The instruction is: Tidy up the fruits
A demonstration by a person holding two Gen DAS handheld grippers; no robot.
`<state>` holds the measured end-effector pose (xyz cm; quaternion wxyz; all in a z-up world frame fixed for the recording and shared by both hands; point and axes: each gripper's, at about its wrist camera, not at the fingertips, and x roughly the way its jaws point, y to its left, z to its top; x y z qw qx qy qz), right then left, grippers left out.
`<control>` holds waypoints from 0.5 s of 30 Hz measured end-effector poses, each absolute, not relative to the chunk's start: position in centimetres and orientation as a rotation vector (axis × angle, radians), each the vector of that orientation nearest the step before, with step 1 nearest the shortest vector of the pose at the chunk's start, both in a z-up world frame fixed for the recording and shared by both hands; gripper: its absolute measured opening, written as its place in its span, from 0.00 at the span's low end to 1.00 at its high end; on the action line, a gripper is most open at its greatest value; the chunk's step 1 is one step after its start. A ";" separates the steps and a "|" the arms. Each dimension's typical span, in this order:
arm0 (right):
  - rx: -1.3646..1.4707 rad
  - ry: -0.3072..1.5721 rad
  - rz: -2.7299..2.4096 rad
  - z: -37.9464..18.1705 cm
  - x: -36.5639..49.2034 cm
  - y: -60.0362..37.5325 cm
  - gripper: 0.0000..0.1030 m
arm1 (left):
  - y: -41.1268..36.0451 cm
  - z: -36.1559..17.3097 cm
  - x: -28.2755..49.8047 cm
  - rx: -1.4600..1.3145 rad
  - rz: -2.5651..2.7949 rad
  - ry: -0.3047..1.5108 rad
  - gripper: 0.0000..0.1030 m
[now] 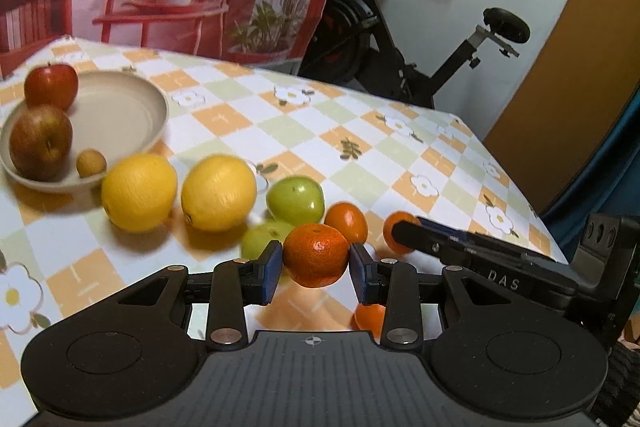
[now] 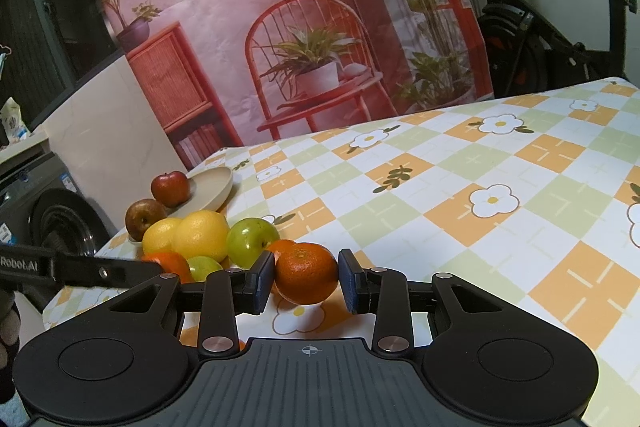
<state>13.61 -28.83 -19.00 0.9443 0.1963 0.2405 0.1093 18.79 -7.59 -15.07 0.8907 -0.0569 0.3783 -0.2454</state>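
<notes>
My left gripper [image 1: 316,269] is shut on a mandarin [image 1: 316,254], its blue pads pressing both sides. My right gripper [image 2: 306,281] is shut on another mandarin [image 2: 306,273]. In the left wrist view that second mandarin [image 1: 394,235] shows at the tip of the right gripper's finger. Around them lie two yellow citrus fruits [image 1: 139,191] [image 1: 218,192], two green apples [image 1: 295,200] [image 1: 260,239] and more mandarins [image 1: 347,221] [image 1: 370,317]. A beige bowl [image 1: 120,115] at the left holds two red apples [image 1: 51,85] [image 1: 40,143] and a small brown fruit [image 1: 91,163].
The table wears a checked cloth with flowers [image 2: 492,201]; its right half carries no objects. A printed backdrop [image 2: 312,27] hangs behind the table. An exercise bike [image 1: 400,27] stands past the far edge, and a washing machine [image 2: 52,223] sits left of the table.
</notes>
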 end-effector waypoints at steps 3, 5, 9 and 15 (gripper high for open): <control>0.400 0.491 0.221 -19.1 13.6 -28.8 0.31 | -7.0 -14.4 18.9 -0.122 -0.502 0.757 0.37; 0.406 0.495 0.214 -19.0 13.6 -28.9 0.31 | -6.4 -13.8 19.1 -0.127 -0.491 0.737 0.37; 0.411 0.526 0.195 -18.8 14.0 -29.1 0.31 | -4.9 -12.9 20.0 -0.143 -0.469 0.713 0.37; 0.362 0.580 0.189 -17.8 14.5 -28.8 0.31 | -1.2 -10.6 22.1 -0.151 -0.426 0.660 0.37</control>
